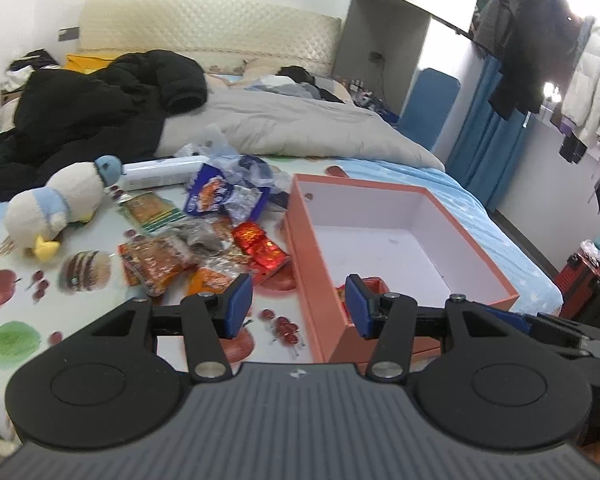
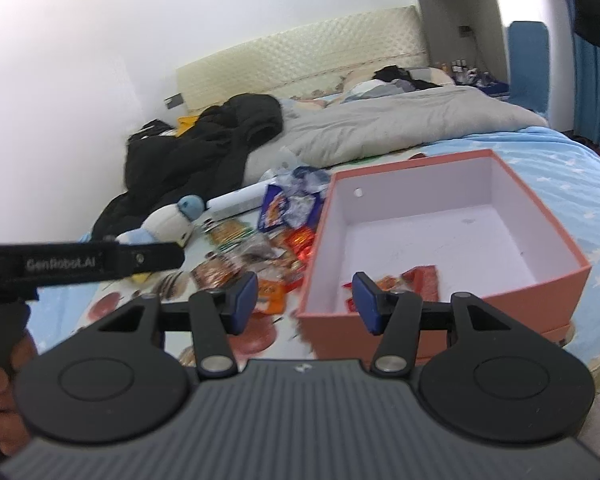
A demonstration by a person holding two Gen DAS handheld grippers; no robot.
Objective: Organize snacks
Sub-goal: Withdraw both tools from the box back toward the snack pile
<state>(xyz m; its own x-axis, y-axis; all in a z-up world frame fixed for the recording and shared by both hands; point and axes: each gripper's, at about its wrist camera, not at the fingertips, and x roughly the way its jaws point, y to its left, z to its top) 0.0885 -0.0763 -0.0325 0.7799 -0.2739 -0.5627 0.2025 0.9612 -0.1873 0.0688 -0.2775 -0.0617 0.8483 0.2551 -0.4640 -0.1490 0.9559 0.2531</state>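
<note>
An open orange box (image 1: pixel 476 232) with a white inside lies on the bed, also in the right wrist view (image 2: pixel 540 216). A few red and orange snack packets (image 2: pixel 416 278) lie in its near corner. A pile of snack packets (image 1: pixel 204 236) in blue, orange, red and green lies left of the box, also in the right wrist view (image 2: pixel 268 248). My left gripper (image 1: pixel 298 306) is open and empty above the box's near left wall. My right gripper (image 2: pixel 305 302) is open and empty above the box's near left corner.
A stuffed duck toy (image 1: pixel 60 208) lies left of the pile. A white tube (image 1: pixel 160 174) lies behind the snacks. A black jacket (image 1: pixel 92 112) and grey duvet (image 1: pixel 292 124) cover the bed's far part. The left gripper's strap (image 2: pixel 92 262) crosses the right wrist view.
</note>
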